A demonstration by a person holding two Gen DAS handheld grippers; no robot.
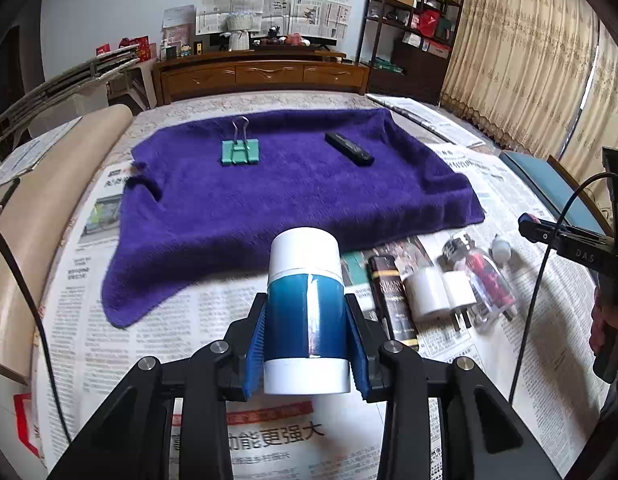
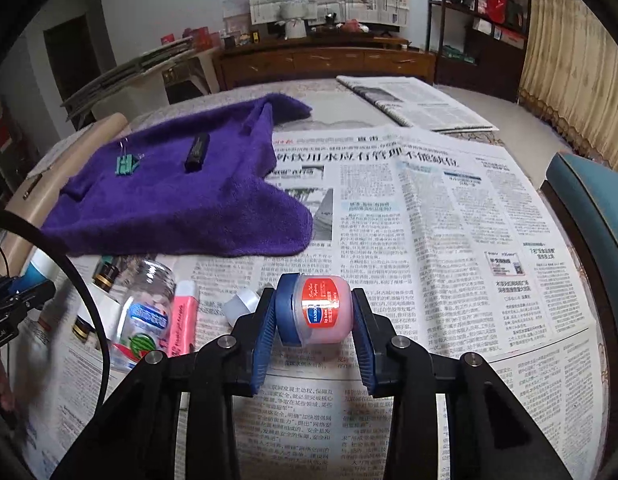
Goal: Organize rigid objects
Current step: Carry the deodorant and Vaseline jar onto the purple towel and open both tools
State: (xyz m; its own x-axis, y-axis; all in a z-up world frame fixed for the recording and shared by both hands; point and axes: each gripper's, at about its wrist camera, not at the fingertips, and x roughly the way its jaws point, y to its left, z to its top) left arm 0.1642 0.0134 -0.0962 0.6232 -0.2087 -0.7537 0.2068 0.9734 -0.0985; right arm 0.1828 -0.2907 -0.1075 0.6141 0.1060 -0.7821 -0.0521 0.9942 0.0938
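1. Purple and plush, one towel point(image 1: 293, 196) lies spread on the newspaper-covered counter point(image 1: 121, 332), its edges rumpled.
2. Two things sit on the towel, well apart: one teal binder clip point(image 1: 241, 153) with wire handles standing up, and one flat black bar point(image 1: 349, 149) lying down.
3. One left gripper point(image 1: 307, 334) has its blue ribbed fingers point(image 1: 256, 336) clamped on one blue-and-white cylinder point(image 1: 307, 308), smooth and glossy, with a white cap, held above the newspaper near the towel's front edge.
4. One right gripper point(image 2: 313, 322) has its fingers point(image 2: 264, 330) pressed on either end of one small pink jar point(image 2: 319, 310), round, with a blue lid and a red-and-blue label; the jar lies sideways between them, over the newspaper.
5. Just right of the cylinder, in the left wrist view, a cluster lies on the paper: one dark rectangular lighter point(image 1: 391, 300), two white blocky pieces point(image 1: 427, 294), one of them with plug prongs, and one clear bottle point(image 1: 485, 276) on its side.
6. The right wrist view adds one pink tube point(image 2: 184, 316) beside that bottle and one small translucent cap point(image 2: 241, 306).
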